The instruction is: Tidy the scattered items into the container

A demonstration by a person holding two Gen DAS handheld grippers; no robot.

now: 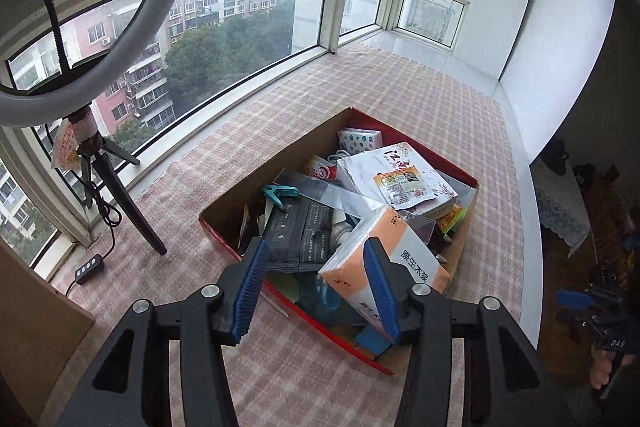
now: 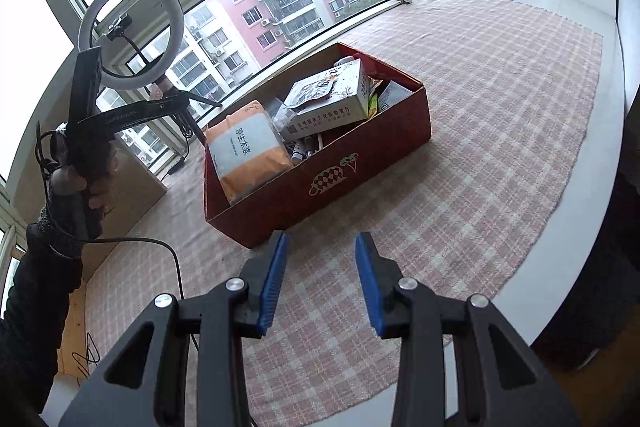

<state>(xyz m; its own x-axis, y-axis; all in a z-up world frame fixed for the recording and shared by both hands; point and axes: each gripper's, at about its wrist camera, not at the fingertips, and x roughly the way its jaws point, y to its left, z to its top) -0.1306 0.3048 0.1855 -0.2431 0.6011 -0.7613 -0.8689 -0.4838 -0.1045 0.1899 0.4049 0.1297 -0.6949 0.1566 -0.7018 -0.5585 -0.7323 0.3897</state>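
A red cardboard box (image 1: 224, 203) stands on the checked cloth, full of items; it also shows in the right wrist view (image 2: 360, 163). An orange-and-white tissue pack (image 1: 404, 251) lies on top at its near end, also seen in the right wrist view (image 2: 248, 151). A white printed carton (image 1: 396, 175) and a black packet (image 1: 300, 231) lie in the box. My left gripper (image 1: 316, 251) is open above the box's near end, empty. My right gripper (image 2: 322, 243) is open and empty over the cloth, just in front of the box.
A ring light on a tripod (image 1: 104, 163) stands at the window on the left, with a cable and switch (image 1: 88, 269) on the cloth. A brown board (image 2: 132, 183) leans at the left. The white sill edge (image 2: 600, 187) curves round the cloth on the right.
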